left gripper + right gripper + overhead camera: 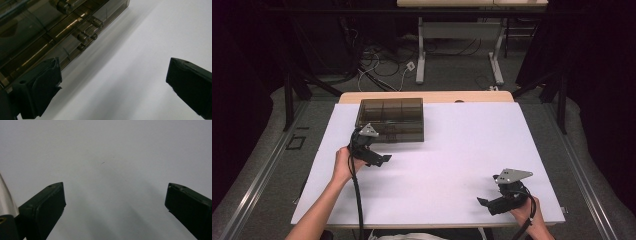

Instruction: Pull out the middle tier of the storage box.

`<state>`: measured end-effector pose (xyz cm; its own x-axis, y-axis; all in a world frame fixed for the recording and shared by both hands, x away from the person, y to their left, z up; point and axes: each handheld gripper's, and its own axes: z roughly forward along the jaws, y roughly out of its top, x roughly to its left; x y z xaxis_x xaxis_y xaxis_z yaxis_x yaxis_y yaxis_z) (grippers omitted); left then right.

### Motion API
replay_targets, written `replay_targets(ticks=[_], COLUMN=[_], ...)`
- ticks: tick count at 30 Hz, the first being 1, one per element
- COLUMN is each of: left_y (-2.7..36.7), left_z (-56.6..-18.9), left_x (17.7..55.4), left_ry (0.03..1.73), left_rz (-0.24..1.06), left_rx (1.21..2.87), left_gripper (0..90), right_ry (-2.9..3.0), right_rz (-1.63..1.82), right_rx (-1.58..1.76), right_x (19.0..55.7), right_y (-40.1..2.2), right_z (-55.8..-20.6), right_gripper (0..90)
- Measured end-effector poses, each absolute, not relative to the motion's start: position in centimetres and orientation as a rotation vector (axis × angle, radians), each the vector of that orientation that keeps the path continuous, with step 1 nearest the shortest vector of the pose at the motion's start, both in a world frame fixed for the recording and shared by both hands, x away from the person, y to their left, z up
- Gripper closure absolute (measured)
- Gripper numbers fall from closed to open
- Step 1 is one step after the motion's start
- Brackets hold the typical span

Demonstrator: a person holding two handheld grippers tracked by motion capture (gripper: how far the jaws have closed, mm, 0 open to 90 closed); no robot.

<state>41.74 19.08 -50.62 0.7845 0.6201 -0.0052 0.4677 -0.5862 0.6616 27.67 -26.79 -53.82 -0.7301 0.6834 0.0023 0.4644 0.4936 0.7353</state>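
Up in the high view, a white table (452,150) has a dark see-through box (390,120) sitting near its far left part. The left gripper (379,160) is held in a hand (343,165) just in front of the box, close to its near edge, and I cannot tell if it touches. A black cable (358,200) hangs down from it along the arm. The right gripper (487,202) sits low over the table near the front right corner, well apart from the box, with a grey three-cornered plate (512,175) on top. Next, in the left gripper view, the two black jaws stand wide apart with nothing between them but white table (140,50). The box (50,32) lies at the upper left, and one jaw is right beside its edge. Little round metal parts (86,35) show through its brown lid. Last, in the right gripper view, the two jaws are also wide apart and hold nothing. Plain white table (107,157) lies under them, with soft grey shadows.
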Motion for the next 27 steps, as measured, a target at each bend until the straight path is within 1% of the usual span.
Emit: replay_targets(ticks=[8,9,12,13,17,20,21,22,24,25,27], left_y=[19.7,19.7,19.5,19.3,19.2,19.3,19.3,19.3,19.3,19.3,19.3], left_z=[-49.7,-49.6,-49.5,-49.5,-49.4,-49.2,-49.2,-49.2,-49.3,-49.3,-49.4], left_x=[42.3,42.3,42.3,42.4,42.7,43.2,43.4,43.5,43.6,43.7,43.8], left_ry=[0.735,0.718,0.687,0.667,0.665,0.662,0.656,0.653,0.635,0.622,0.614], left_rz=[0.362,0.397,0.432,0.474,0.482,0.498,0.51,0.514,0.533,0.555,0.576], left_rx=[2.296,2.302,2.332,2.351,2.349,2.339,2.346,2.351,2.355,2.358,2.364], left_gripper=[5.2,6.6,8.7,14.4,17.2,21.7,25.0,25.0,29.4,30.3,37.7], right_ry=[2.459,2.448,2.451,2.452,2.453,2.453,2.45,2.45,2.452,2.451,2.452], right_rz=[1.074,1.078,1.078,1.075,1.074,1.076,1.077,1.077,1.075,1.075,1.074], right_rx=[0.97,0.973,0.973,0.976,0.97,0.964,0.971,0.971,0.968,0.97,0.969], right_x=[27.7,27.8,27.8,27.8,27.8,27.8,27.8,27.8,27.8,27.8,27.8], right_y=[-26.8,-26.8,-26.8,-26.7,-26.7,-26.8,-26.8,-26.8,-26.8,-26.8,-26.7], right_z=[-53.9,-53.9,-53.9,-54.0,-53.9,-54.0,-53.9,-53.9,-54.0,-54.0,-53.9], right_gripper=[2.4,2.4,2.4,2.4,2.4,2.4,2.4,2.4,2.4,2.4,2.4])
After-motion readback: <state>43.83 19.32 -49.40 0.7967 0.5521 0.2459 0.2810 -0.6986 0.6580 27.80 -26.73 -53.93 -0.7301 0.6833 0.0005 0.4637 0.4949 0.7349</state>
